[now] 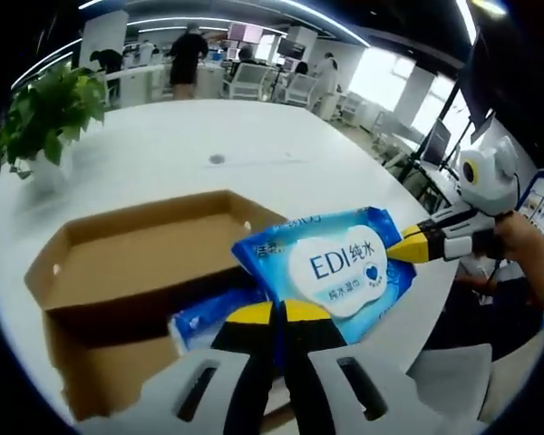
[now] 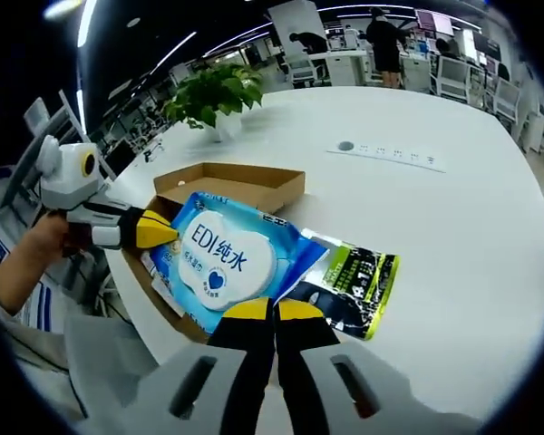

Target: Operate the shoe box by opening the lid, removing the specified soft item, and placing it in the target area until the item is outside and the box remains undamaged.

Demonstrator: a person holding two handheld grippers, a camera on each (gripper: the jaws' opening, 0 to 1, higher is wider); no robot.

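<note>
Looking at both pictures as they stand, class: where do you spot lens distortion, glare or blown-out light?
Left gripper view: the round white table bulges with the fisheye lens, and the windows at upper right are blown out. Right gripper view: the ceiling light strips curve, and the blue-and-white wet wipes pack stays sharp, with little glare on its glossy film.

My jaws pinch a blue wet-wipe pack, tilted above the open brown shoe box at ten o'clock.
</note>
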